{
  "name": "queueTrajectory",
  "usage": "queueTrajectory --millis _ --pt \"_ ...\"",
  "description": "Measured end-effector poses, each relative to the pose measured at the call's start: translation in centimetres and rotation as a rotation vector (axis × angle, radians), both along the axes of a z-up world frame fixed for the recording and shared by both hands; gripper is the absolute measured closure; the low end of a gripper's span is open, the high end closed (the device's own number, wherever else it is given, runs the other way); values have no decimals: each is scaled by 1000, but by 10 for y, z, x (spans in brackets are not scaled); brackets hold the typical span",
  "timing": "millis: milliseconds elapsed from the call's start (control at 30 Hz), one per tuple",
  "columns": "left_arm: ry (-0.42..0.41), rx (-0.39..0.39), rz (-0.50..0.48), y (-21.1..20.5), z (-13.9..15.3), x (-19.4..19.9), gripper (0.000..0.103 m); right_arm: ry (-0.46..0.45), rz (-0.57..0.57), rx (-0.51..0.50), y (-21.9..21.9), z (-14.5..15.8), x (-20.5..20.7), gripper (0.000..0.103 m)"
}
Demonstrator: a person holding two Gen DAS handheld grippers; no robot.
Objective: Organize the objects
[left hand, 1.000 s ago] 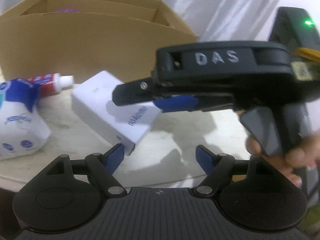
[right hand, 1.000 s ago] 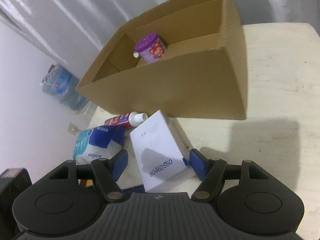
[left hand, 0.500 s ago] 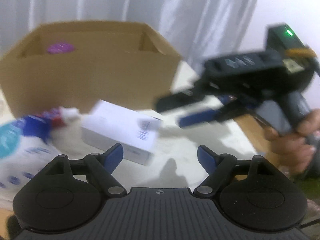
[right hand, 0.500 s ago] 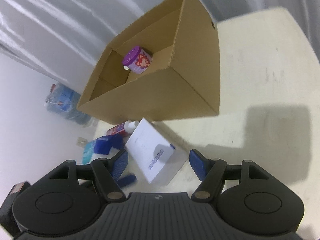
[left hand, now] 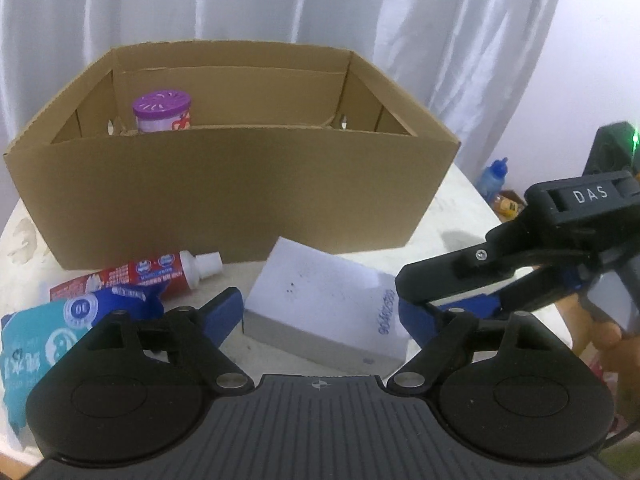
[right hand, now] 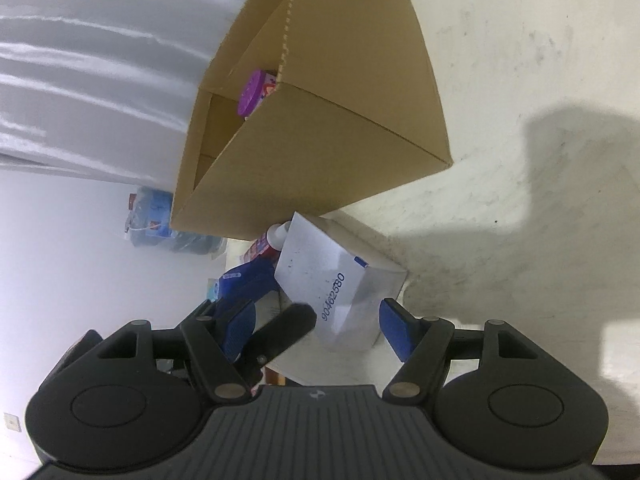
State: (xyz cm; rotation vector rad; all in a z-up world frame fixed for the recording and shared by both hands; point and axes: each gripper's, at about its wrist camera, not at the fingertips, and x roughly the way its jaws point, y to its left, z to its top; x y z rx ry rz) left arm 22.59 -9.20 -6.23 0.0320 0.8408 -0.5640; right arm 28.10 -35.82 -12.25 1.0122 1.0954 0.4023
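A white box (left hand: 316, 292) with a printed number lies on the table in front of the open cardboard box (left hand: 240, 188), which holds a purple-lidded canister (left hand: 162, 110). My left gripper (left hand: 322, 314) straddles the white box's near side; its jaws are opening and the pads do not press it. My right gripper (left hand: 402, 300) comes in from the right, open, at the box's right end. In the right wrist view the white box (right hand: 320, 264) sits between that gripper's (right hand: 316, 320) spread fingers, with a left finger poking in beside it. A toothpaste tube (left hand: 152, 276) and a blue-and-white pack (left hand: 36, 344) lie to the left.
The pale table (right hand: 520, 80) stretches bare to the right of the cardboard box (right hand: 320, 152). White curtains hang behind. A blue bottle (left hand: 494, 178) stands past the table's right edge, and a person's hand (left hand: 616, 344) grips the right tool.
The left view has pulled back and risen, so the cardboard box's inside now shows. The right gripper has rolled, sunk and shifted from over the white box to its right end.
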Motion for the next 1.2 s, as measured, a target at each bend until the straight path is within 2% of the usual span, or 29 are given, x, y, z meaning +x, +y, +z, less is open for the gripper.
queueTrajectory --millis 367,767,967,1133,1200 --pt "18 1 -11 -2 -4 -3 14 34 -9 -2 8 -3 10 29" --pt "60 -33 -20 -8 -2 -37 10 -21 -4 -102 11 8 19 29" --pt "61 -42 -50 -12 -1 -55 13 -67 10 -164 14 12 17 29" --pt "8 3 -32 -9 -1 -58 14 -114 14 -238 10 19 8 29" --pt "0 54 -36 -12 -5 -56 19 -135 12 -255 10 21 3 29"
